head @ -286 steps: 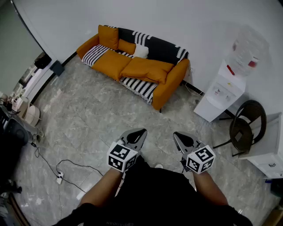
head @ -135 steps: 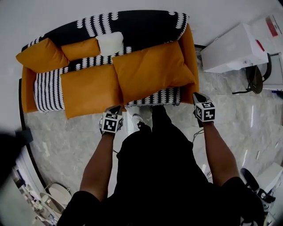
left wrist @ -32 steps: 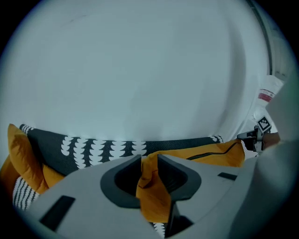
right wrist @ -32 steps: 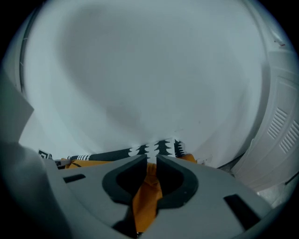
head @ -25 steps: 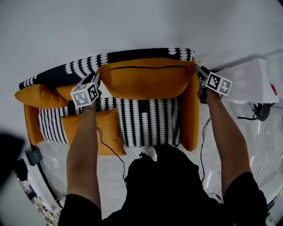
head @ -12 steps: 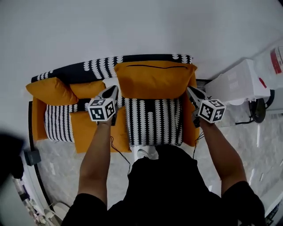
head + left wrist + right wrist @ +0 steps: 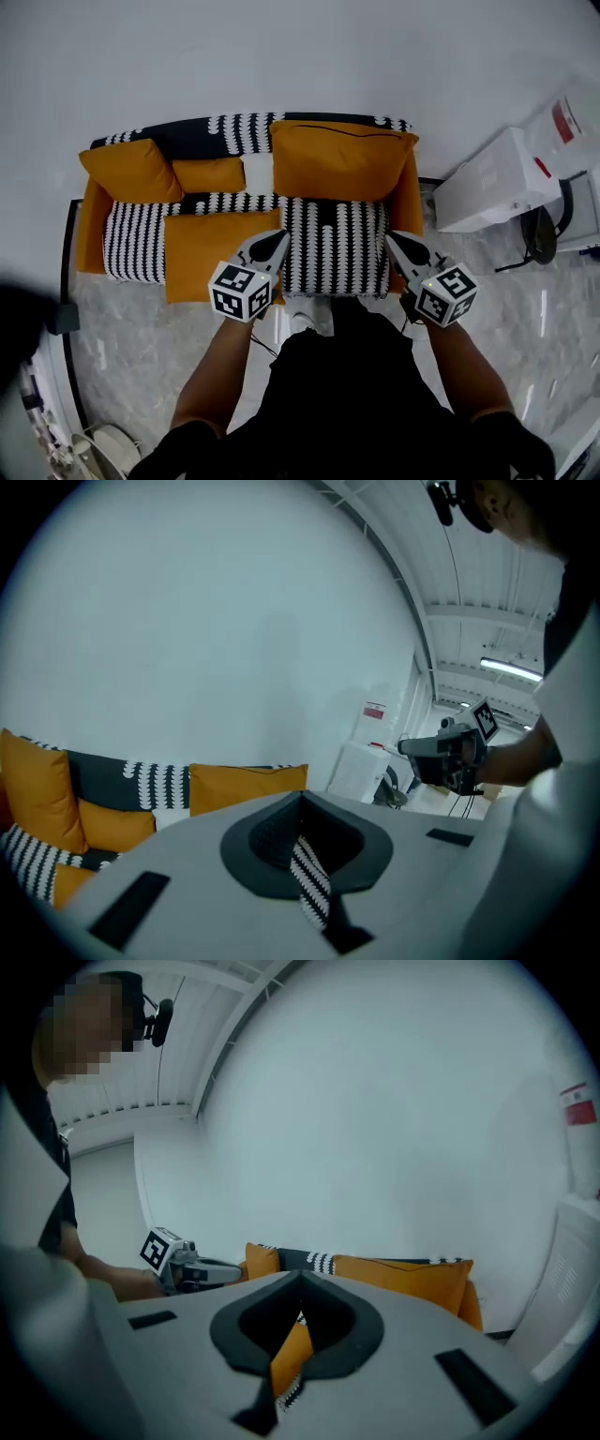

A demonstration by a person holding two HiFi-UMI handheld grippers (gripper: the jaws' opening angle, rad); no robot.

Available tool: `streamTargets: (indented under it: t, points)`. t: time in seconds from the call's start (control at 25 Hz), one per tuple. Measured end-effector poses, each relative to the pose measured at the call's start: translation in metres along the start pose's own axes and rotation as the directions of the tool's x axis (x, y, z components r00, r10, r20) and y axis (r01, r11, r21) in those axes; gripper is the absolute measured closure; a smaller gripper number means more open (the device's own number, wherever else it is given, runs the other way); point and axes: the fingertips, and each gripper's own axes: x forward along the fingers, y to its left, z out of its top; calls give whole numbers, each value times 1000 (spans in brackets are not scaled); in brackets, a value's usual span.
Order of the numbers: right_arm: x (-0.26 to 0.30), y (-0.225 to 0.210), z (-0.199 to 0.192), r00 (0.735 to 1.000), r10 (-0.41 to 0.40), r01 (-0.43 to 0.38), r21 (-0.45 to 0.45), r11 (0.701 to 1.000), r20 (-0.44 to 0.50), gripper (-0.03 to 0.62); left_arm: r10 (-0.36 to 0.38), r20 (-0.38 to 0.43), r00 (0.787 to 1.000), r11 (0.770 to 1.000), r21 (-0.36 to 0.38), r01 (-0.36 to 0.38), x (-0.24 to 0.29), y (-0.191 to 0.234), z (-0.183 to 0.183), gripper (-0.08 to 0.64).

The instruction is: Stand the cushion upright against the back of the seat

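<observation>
The person is holding the left forearm [image 7: 220,370] and the right forearm [image 7: 461,367] out ahead of the body, roughly side by side. The left gripper [image 7: 277,239] is pointing forward and slightly downward; its jaws have just been closing and are meeting with nothing between them. The right gripper [image 7: 396,242] is pointing much the same way, seemingly angled a little inward, jaws likewise just closing, together and empty.

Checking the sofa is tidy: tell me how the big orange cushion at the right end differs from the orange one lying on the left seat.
The big cushion stands upright against the backrest; the left cushion lies flat on the seat. A dark zip line shows along the big cushion's top; none shows on the left cushion. Both are plain orange and roughly rectangular.
</observation>
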Motion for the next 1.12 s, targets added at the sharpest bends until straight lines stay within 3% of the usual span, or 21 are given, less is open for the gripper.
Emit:
streamTargets:
  t: [0.12, 0.28, 0.72, 1.12]
  points:
    - [-14, 22, -22, 1000, -8, 8, 21, 1000, -19, 555, 4, -34, 999, 999, 39, -2, -30, -31, -19, 543]
    - [-31, 49, -36, 999, 26, -25, 34, 999, -32, 555, -14, -3, 1000, 1000, 15, 14, -58, -67, -27, 543]
    - [-85, 90, -41, 988, 152, -155, -74, 985, -37, 554, 118, 93, 989, 993, 0, -118, -93, -119, -21, 543]
    - [-152, 87, -97, 972, 225, -226, -16, 974, -63, 554, 271, 104, 957, 962, -55, -267, -137, -182, -53, 543]
